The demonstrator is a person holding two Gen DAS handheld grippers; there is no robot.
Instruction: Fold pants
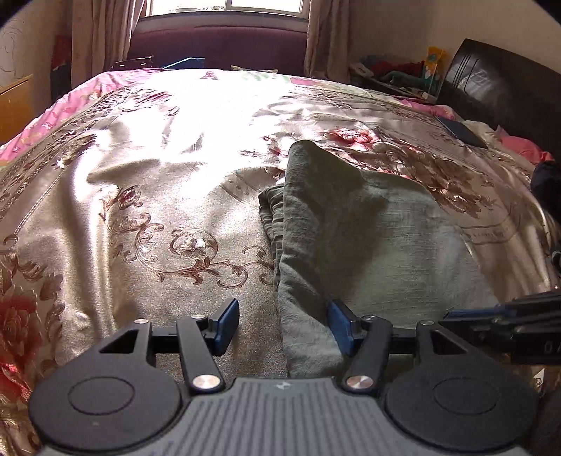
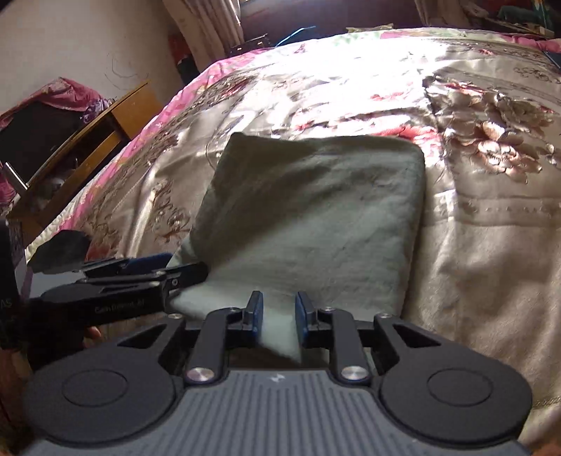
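Strong daylight pours in from the window (image 1: 224,7) at the far end, and on my left feed it burns out the middle of the bedspread (image 1: 196,115) to near white. The satin sheen throws glare on my right feed too, across the far half of the bed. Nearer me the light drops off: the pants (image 1: 368,245) carry a soft dark shadow across their upper part, and the headboard (image 1: 501,91) corner is murky. Both feeds bow hard at the edges, with black vignette in the corners. The right feed is slightly smeared near the pants' close edge (image 2: 280,333).
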